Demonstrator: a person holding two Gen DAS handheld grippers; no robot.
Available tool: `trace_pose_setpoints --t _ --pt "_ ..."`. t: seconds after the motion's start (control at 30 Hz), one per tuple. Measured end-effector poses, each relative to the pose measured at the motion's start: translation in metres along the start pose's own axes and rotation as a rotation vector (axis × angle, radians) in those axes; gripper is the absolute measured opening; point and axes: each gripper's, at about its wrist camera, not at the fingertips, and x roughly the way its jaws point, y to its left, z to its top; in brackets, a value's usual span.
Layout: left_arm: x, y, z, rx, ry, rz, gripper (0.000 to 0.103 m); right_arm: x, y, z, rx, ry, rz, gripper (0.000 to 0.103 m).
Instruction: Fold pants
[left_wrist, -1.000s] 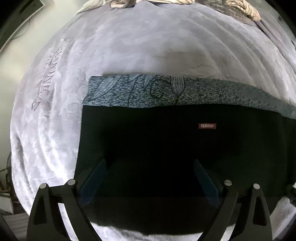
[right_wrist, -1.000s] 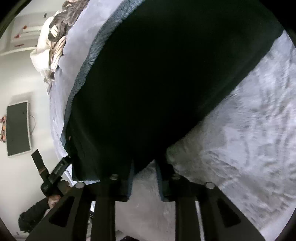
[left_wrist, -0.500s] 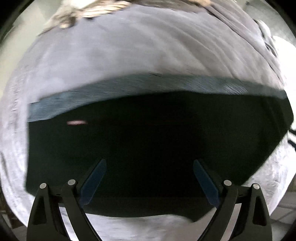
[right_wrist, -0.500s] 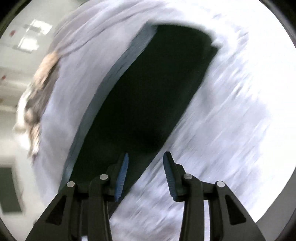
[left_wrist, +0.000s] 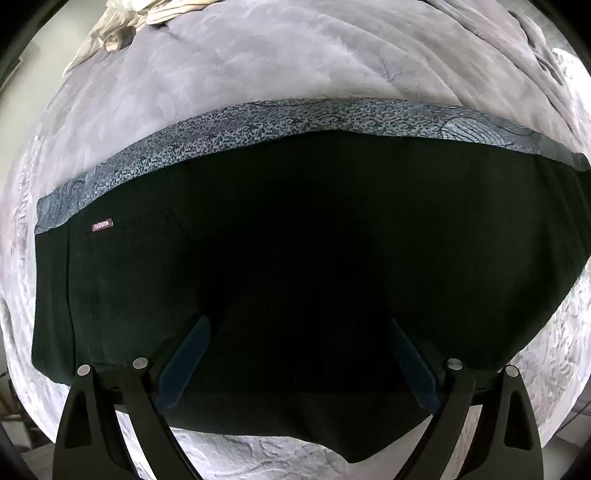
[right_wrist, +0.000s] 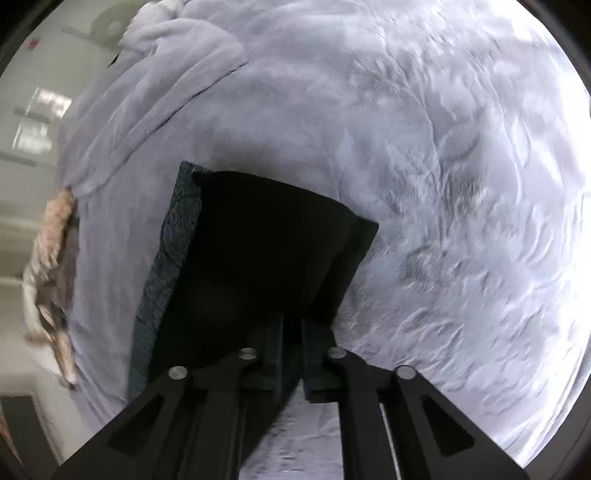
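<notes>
Black pants (left_wrist: 295, 240) lie flat on a grey fleece blanket (left_wrist: 295, 55), with a small "FASHION" label (left_wrist: 102, 224) at their left. A blue-grey patterned strip (left_wrist: 258, 125) shows along their far edge. My left gripper (left_wrist: 299, 325) hangs straight above the pants, jaws wide open, nothing pinched. In the right wrist view the pants (right_wrist: 266, 240) run away from me, the patterned strip (right_wrist: 166, 258) on their left. My right gripper (right_wrist: 292, 325) sits at the near right corner, its jaws drawn together on the black fabric edge.
The fleece blanket (right_wrist: 443, 184) spreads wide to the right of the pants and bunches into folds (right_wrist: 177, 48) at the far left. A heap of beige cloth (left_wrist: 122, 22) lies at the blanket's far edge, also seen as beige cloth (right_wrist: 51, 258).
The left gripper slid right along the pants, so the label now sits far left. The right gripper swung to the pants' end, opened, then shut at the corner.
</notes>
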Motion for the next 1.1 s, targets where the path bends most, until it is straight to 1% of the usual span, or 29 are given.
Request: trace_pose_setpoints --t 0.07,0.1,0.13,0.2,0.23,0.27,0.3,0.37,0.4,0.43,0.47,0.5,0.57,0.67,0.7,0.73,0.77,0.8,0.83,0.87,0.9,0.93,1.0,1.03,1.07,1.1 --pt "0.0 -0.006 0.0 0.004 0.0 0.007 0.096 0.005 -0.001 0.001 -0.021 0.004 -0.039 0.007" --pt "0.0 -0.009 0.0 0.005 0.001 0.01 0.096 0.01 -0.002 0.001 -0.012 0.005 -0.033 0.007" --pt "0.003 -0.006 0.0 0.004 0.001 0.009 0.096 0.01 -0.001 0.001 -0.011 0.002 -0.032 0.007" --pt "0.004 -0.008 0.006 0.005 0.002 0.007 0.096 0.005 0.007 -0.001 -0.049 -0.01 -0.071 0.007" --pt "0.002 -0.011 0.004 0.006 0.003 0.006 0.096 -0.002 0.006 -0.006 -0.066 -0.021 -0.113 0.013" --pt "0.005 -0.004 0.002 0.004 0.005 0.004 0.096 -0.008 0.014 -0.01 -0.08 -0.031 -0.153 0.016" --pt "0.011 0.005 0.001 0.002 0.007 0.003 0.096 -0.012 0.022 -0.014 -0.099 -0.032 -0.158 0.016" --pt "0.009 0.003 0.002 -0.003 0.018 0.005 0.096 -0.019 0.051 -0.037 -0.218 0.003 -0.103 0.016" --pt "0.007 0.001 0.004 -0.005 0.024 0.005 0.096 -0.019 0.062 -0.045 -0.27 0.016 -0.093 0.017" --pt "0.002 0.0 0.008 -0.011 0.018 -0.007 0.096 -0.018 0.087 -0.064 -0.371 0.041 -0.063 0.02" --pt "-0.004 0.001 0.017 -0.013 0.001 -0.015 0.096 -0.015 0.102 -0.077 -0.432 0.063 -0.035 0.024" --pt "-0.012 -0.001 0.021 -0.012 -0.023 -0.014 0.096 -0.012 0.121 -0.091 -0.496 0.09 -0.004 0.026" --pt "-0.022 -0.002 0.04 -0.018 -0.078 0.001 0.096 0.002 0.163 -0.125 -0.632 0.141 0.057 0.027" --pt "-0.022 0.003 0.072 -0.078 -0.118 0.017 0.096 0.024 0.211 -0.157 -0.75 0.168 0.093 0.027" --pt "-0.02 0.005 0.078 -0.091 -0.12 0.024 0.096 0.032 0.223 -0.163 -0.773 0.175 0.106 0.026" --pt "-0.014 0.008 0.086 -0.11 -0.12 0.045 0.096 0.041 0.234 -0.161 -0.783 0.179 0.116 0.026" --pt "-0.006 0.011 0.091 -0.125 -0.111 0.069 0.096 0.048 0.245 -0.167 -0.794 0.184 0.131 0.028" --pt "0.003 0.014 0.094 -0.134 -0.09 0.089 0.096 0.05 0.244 -0.174 -0.799 0.186 0.128 0.03" --pt "0.015 0.017 0.096 -0.144 -0.056 0.092 0.097 0.058 0.247 -0.173 -0.807 0.186 0.11 0.04" --pt "0.023 0.021 0.097 -0.162 -0.036 0.071 0.099 0.066 0.248 -0.174 -0.822 0.185 0.06 0.047" --pt "0.024 0.022 0.097 -0.167 -0.044 0.066 0.101 0.074 0.245 -0.174 -0.846 0.179 -0.024 0.047" --pt "0.023 0.022 0.097 -0.16 -0.047 0.067 0.101 0.077 0.242 -0.172 -0.862 0.158 -0.084 0.044" --pt "0.02 0.02 0.096 -0.135 -0.039 0.077 0.101 0.074 0.238 -0.164 -0.85 0.114 -0.122 0.045" --pt "0.019 0.019 0.095 -0.13 -0.031 0.077 0.101 0.071 0.235 -0.159 -0.838 0.089 -0.169 0.047" --pt "0.016 0.02 0.093 -0.129 -0.026 0.073 0.101 0.067 0.229 -0.152 -0.816 0.075 -0.219 0.048" --pt "0.014 0.022 0.09 -0.128 -0.023 0.071 0.101 0.064 0.225 -0.148 -0.799 0.084 -0.216 0.048"
